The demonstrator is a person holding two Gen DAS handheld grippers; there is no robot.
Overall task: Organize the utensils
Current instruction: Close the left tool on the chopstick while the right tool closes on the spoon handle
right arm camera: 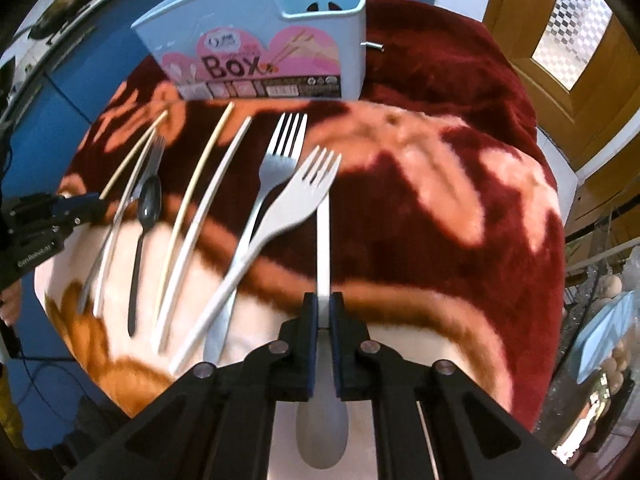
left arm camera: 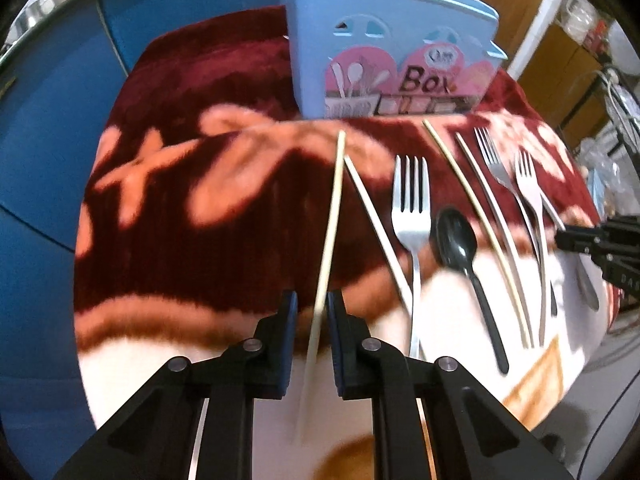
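Pale chopstick (left arm camera: 329,224) runs between the left gripper (left arm camera: 311,308)'s slightly parted fingers; the right gripper (right arm camera: 323,308) clamps a white spoon (right arm camera: 323,240). Forks (left arm camera: 412,204) lie before the blue box (left arm camera: 392,48).

Four chopsticks (left arm camera: 335,200) (left arm camera: 374,224) (left arm camera: 460,180) (left arm camera: 490,216), three forks (left arm camera: 412,200) (left arm camera: 494,160) (left arm camera: 530,184). Two spoons, namely one black spoon (left arm camera: 456,236) and one white spoon (right arm camera: 322,420). One blue box (left arm camera: 384,48).

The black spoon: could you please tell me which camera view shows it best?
The left wrist view: the black spoon lies near centre, bowl and whole handle clear, between a metal fork and chopsticks. The right wrist view shows it smaller, near the left edge, beside the left gripper.
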